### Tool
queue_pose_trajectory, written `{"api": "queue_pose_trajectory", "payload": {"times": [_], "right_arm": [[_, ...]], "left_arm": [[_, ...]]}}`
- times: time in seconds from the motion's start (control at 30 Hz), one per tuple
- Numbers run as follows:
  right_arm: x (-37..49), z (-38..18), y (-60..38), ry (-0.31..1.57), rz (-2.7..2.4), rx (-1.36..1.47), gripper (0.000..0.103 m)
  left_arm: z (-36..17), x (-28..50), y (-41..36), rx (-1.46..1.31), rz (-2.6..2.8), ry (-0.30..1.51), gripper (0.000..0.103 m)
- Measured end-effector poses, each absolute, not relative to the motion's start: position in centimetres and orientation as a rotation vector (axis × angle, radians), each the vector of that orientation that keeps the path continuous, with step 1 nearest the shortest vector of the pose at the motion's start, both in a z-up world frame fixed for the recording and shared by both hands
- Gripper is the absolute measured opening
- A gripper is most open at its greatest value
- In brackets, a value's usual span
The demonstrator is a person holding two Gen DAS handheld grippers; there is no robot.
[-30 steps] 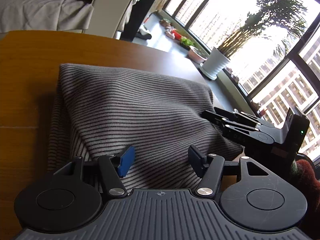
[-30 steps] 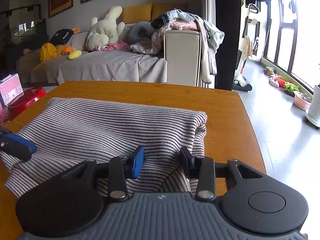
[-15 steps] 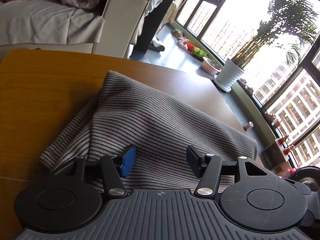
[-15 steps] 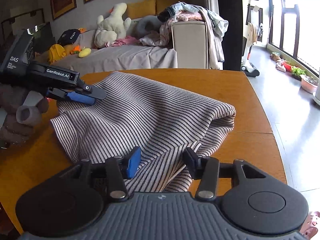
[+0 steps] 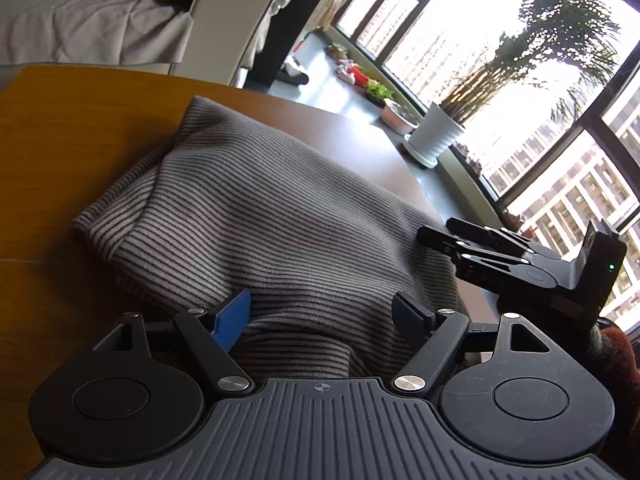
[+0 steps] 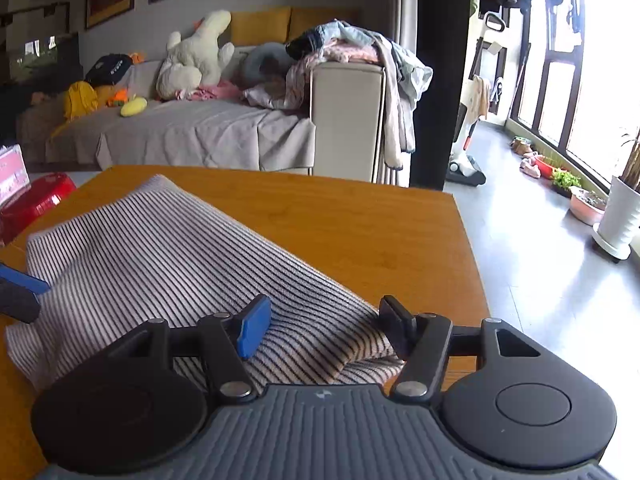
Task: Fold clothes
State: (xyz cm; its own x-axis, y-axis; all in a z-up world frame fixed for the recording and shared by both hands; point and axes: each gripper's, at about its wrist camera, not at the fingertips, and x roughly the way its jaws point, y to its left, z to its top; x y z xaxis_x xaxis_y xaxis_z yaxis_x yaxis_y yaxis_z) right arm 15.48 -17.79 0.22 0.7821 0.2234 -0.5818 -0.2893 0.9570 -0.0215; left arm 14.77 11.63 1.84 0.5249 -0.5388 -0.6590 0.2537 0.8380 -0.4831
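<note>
A grey-and-black striped garment (image 5: 280, 220) lies folded in a thick pad on the wooden table (image 5: 60, 140). My left gripper (image 5: 322, 312) hovers open over its near edge, cloth bulging up between the blue and black fingers without being pinched. My right gripper (image 5: 432, 236) reaches in from the right at the garment's edge. In the right wrist view the garment (image 6: 160, 264) runs diagonally across the table (image 6: 360, 232). My right gripper (image 6: 324, 326) is open above the garment's near corner. The left gripper (image 6: 16, 292) shows only as finger tips at the left edge.
The table's right edge (image 6: 464, 248) drops to a grey floor. A white potted plant (image 5: 434, 136) stands by the windows. Behind the table are a sofa (image 6: 192, 132) with soft toys and clothes, and a red stool (image 6: 36, 204) at the left.
The garment has settled lower and flatter on the table. My left gripper dropped from above the cloth to its left edge. The right gripper has come back beside the garment's right side.
</note>
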Motion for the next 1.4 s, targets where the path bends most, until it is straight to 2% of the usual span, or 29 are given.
{"api": "queue_pose_trajectory", "payload": {"times": [0.13, 0.23, 0.37, 0.5, 0.57, 0.63, 0.8, 0.97, 1.07, 1.13, 1.23, 1.4], "right_arm": [[15.8, -1.6, -17.5, 0.615, 0.282, -0.102, 0.064], [15.3, -1.6, -18.0, 0.622, 0.268, -0.075, 0.064], [12.5, -1.5, -17.7, 0.618, 0.223, -0.087, 0.064], [9.7, -0.9, -16.2, 0.64, 0.297, -0.122, 0.064], [9.0, -0.3, -15.8, 0.656, 0.353, -0.116, 0.068], [8.8, 0.7, -16.5, 0.647, 0.373, -0.074, 0.087], [9.7, 2.3, -18.2, 0.581, 0.353, 0.032, 0.087], [10.4, -0.7, -16.9, 0.676, 0.365, 0.038, 0.087], [9.2, -1.9, -16.9, 0.672, 0.358, 0.066, 0.088], [9.0, -2.0, -17.7, 0.696, 0.356, 0.117, 0.093], [8.7, -2.2, -18.6, 0.715, 0.351, 0.14, 0.1], [8.2, -2.5, -18.8, 0.699, 0.339, 0.145, 0.103]], "left_arm": [[1.3, 16.2, 11.5, -0.352, -0.5, 0.91, 0.083], [1.2, 17.7, 11.2, -0.345, -0.515, 0.904, 0.088], [1.4, 20.7, 10.1, -0.317, -0.503, 0.879, 0.088], [1.1, 23.3, 9.9, -0.31, -0.459, 0.837, 0.082], [1.5, 23.3, 10.3, -0.333, -0.457, 0.842, 0.082], [2.3, 22.4, 10.9, -0.321, -0.464, 0.829, 0.083], [1.7, 20.1, 10.9, -0.251, -0.456, 0.847, 0.083], [1.1, 17.9, 10.9, -0.181, -0.447, 0.864, 0.085], [0.8, 16.5, 10.9, -0.139, -0.442, 0.874, 0.085], [0.6, 15.7, 10.8, -0.116, -0.442, 0.878, 0.087], [0.6, 15.7, 10.4, -0.139, -0.475, 0.859, 0.085], [0.8, 15.6, 9.7, -0.178, -0.531, 0.828, 0.084]]}}
